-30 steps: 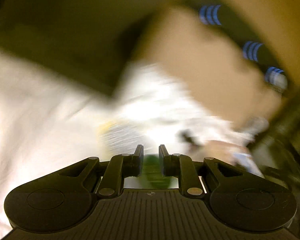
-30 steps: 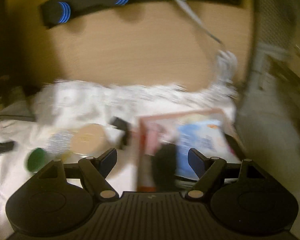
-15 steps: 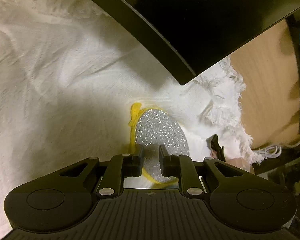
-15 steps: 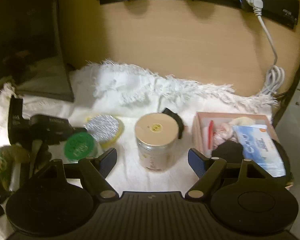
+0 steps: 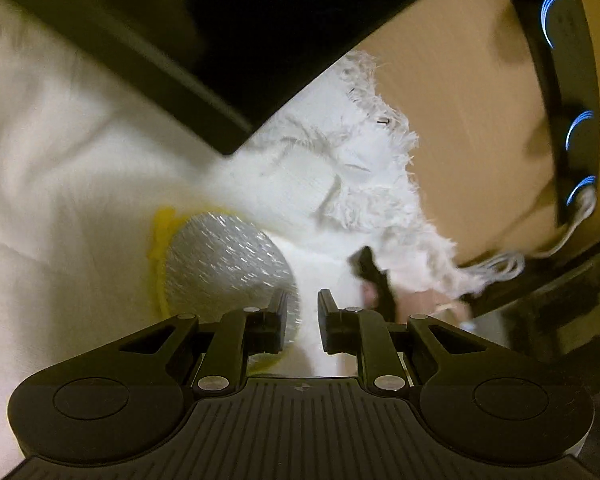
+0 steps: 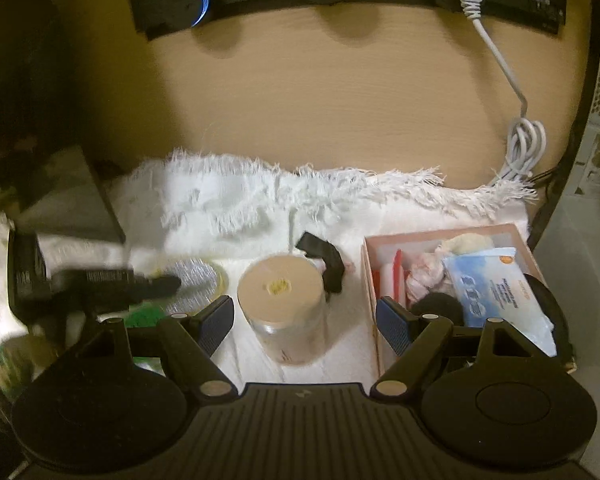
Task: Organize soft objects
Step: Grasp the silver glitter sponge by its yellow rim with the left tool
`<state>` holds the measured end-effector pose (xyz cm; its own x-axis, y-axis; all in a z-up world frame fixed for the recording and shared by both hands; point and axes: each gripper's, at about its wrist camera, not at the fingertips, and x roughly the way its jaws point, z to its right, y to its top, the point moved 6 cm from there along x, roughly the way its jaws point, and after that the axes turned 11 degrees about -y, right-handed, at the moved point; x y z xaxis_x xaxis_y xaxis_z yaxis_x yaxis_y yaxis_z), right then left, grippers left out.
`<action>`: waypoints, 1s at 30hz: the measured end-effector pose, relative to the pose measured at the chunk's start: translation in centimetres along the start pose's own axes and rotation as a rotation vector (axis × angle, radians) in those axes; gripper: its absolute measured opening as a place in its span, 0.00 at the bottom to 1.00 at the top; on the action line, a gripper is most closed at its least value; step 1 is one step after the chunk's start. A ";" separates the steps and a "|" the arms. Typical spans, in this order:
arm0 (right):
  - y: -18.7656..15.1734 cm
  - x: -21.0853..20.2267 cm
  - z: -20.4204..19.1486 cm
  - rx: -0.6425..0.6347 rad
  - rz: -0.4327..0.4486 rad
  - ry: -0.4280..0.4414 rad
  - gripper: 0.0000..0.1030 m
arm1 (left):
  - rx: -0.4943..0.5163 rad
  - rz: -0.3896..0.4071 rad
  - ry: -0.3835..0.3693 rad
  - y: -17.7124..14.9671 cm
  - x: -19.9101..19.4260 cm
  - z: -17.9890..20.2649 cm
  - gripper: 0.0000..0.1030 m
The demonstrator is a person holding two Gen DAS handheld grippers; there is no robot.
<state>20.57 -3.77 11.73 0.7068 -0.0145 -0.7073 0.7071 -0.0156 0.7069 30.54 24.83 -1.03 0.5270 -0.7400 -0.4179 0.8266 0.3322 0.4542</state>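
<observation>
Left wrist view: left claw (image 5: 302, 314) narrowly parted, holding nothing, hovering at right edge of silver scrub pad (image 5: 230, 266) on white fringed cloth (image 5: 332, 176). Pad likely light, springy; best pinched at yellow rim.

Right wrist view: right claw (image 6: 305, 322) wide, empty, above tan-lidded jar (image 6: 286, 308). Pink box (image 6: 452, 240) at right with soft items inside; silver pad left of jar; cloth on tabletop.

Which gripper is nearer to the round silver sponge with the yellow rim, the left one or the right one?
Left. The left gripper has one finger over the silver sponge. The right gripper is beside it, with the beige-lidded jar between its open fingers.
</observation>
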 end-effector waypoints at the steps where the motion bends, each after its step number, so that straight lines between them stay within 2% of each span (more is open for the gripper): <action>1: 0.6 0.3 0.2 0.013 -0.020 0.010 0.76 | 0.044 0.002 0.051 0.1 -0.5 0.3 0.18; 3: 2.0 1.1 0.2 0.027 -0.060 0.037 0.76 | 0.135 -0.004 0.164 0.4 -1.6 0.6 0.18; 5: 3.3 2.1 -0.6 0.031 -0.091 0.073 0.76 | 0.166 -0.028 0.216 0.7 -2.7 0.3 0.18; 8: 5.3 4.5 -3.0 0.037 -0.163 0.147 0.76 | 0.124 -0.062 0.191 1.0 -3.5 -1.2 0.18; 10: 6.3 6.9 -5.2 0.039 -0.234 0.185 0.62 | 0.111 -0.071 0.169 1.0 -3.6 -2.1 0.18; 11: 6.6 8.5 -6.7 0.027 -0.278 0.199 0.40 | 0.106 -0.073 0.157 1.0 -3.5 -2.4 0.18; 12: 6.9 10.0 -8.1 0.003 -0.319 0.190 0.24 | 0.099 -0.072 0.144 0.9 -3.3 -2.7 0.18; 15: 6.3 14.3 -11.7 -0.067 -0.390 0.086 0.19 | 0.077 -0.067 0.136 1.0 -3.2 -3.4 0.18; 17: 5.5 16.8 -13.7 -0.110 -0.421 0.049 0.17 | 0.061 -0.053 0.136 1.1 -3.5 -4.0 0.18; 20: 4.1 19.1 -15.6 -0.132 -0.473 0.051 0.15 | 0.027 -0.033 0.115 1.3 -3.8 -4.9 0.18; 23: 2.6 20.7 -15.8 -0.131 -0.525 0.049 0.13 | -0.006 -0.033 0.074 1.4 -3.4 -5.7 0.18; 25: 2.6 21.0 -15.6 -0.114 -0.532 0.063 0.13 | -0.007 -0.046 0.045 1.2 -2.6 -5.7 0.24; 27: 2.7 21.1 -15.0 -0.092 -0.547 0.079 0.13 | 0.004 -0.052 0.039 1.0 -1.9 -5.7 0.41; 30: 2.6 21.3 -14.2 -0.053 -0.560 0.110 0.12 | -0.018 -0.041 -0.018 1.1 -1.4 -5.3 0.58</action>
<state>37.81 10.04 -1.51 0.2205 0.0856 -0.9716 0.9723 0.0597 0.2259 31.80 29.38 -4.12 0.4892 -0.7634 -0.4218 0.8509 0.3116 0.4230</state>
